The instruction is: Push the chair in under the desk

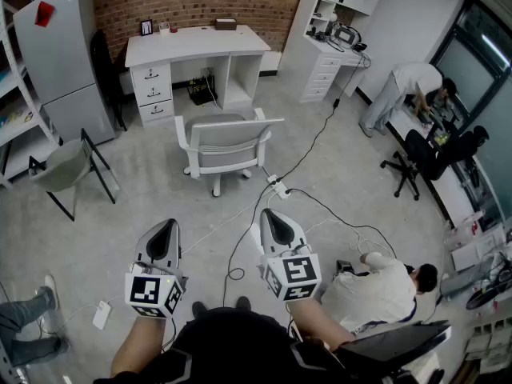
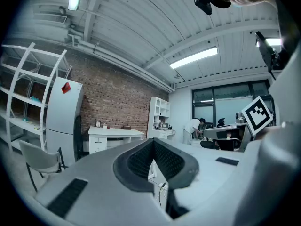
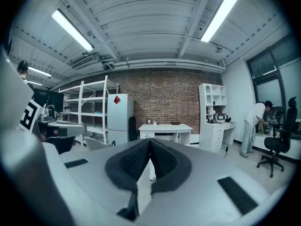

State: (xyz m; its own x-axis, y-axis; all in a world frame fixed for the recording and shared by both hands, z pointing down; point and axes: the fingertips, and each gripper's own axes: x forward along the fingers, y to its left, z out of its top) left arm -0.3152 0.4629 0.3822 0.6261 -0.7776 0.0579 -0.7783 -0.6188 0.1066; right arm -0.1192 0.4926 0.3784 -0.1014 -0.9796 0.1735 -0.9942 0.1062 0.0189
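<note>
Chair, grey-seated on a white frame, stands back from the white desk, open floor between; left gripper and right gripper are clenched, empty.

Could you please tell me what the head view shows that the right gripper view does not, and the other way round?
Only the head view: the grey chair whole, standing out from the desk, a power strip on the floor, a person crouching nearby, and the left gripper and right gripper from above. Only the right gripper view: the ceiling light strips and that gripper's shut jaws close up. Both: the desk at the brick wall, the fridge, and a person bending at the right.
</note>
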